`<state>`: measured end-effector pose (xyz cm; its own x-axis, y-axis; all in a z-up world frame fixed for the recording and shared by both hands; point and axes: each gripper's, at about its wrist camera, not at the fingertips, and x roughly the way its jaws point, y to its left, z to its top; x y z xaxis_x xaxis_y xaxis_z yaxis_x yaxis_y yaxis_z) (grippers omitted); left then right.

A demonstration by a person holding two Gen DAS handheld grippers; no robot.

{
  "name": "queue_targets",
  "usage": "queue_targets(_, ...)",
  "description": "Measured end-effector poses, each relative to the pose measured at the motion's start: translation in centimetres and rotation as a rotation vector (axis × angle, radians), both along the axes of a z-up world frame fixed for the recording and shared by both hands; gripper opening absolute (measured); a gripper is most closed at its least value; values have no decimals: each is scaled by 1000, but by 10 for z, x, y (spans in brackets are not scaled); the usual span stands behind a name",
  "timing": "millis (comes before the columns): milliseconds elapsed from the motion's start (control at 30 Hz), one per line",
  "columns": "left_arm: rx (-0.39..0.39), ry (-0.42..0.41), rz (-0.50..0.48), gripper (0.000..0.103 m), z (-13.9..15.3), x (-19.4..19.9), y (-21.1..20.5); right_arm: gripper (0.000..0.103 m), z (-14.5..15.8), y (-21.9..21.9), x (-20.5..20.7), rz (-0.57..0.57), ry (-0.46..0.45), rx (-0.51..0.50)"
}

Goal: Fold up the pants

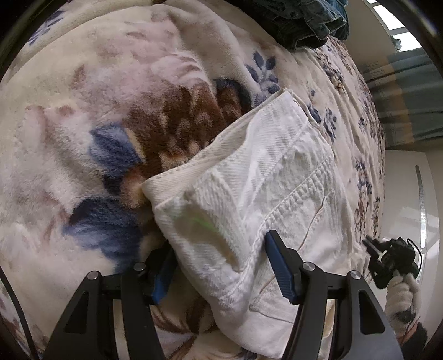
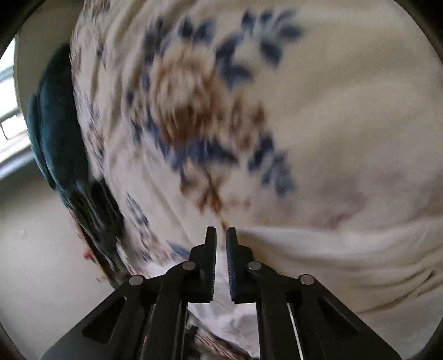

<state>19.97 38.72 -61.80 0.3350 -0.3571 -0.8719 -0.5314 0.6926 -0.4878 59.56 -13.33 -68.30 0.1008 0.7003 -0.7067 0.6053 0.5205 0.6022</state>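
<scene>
The left gripper [image 1: 221,265] was angled downward, clamped on one folded pants [image 1: 265,177]; the right gripper [image 2: 221,235], beside the pants, was closed, empty.

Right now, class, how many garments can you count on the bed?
2: folded white pants near the bed's edge, between the left gripper's fingers; dark denim garment at the far end. Others may be hidden.

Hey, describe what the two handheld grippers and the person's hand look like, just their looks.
Both are black, angular linkage frames with silver round pivot pins. The left gripper carries blue ribbed pads on its fingers. The right gripper has dark fingers with serrated inner edges, bluish on one pad. A thin dark cable loops from it in the left view, where the hand wears a white glove.
</scene>
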Motion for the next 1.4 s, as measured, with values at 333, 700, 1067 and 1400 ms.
queue_targets(333,-2,-2,10,60,-1,-2,0,72,-14,69,3,493,76,-118)
queue_targets(700,-23,2,15,62,-4,-4,4,7,17,40,30,429,37,-337)
queue_targets(1067,-25,1,18,62,-3,-5,4,20,25,121,-37,1037,-29,-557)
queue_targets(1400,-23,0,-8,62,-2,-4,5,4,24,41,-30,608,26,-547)
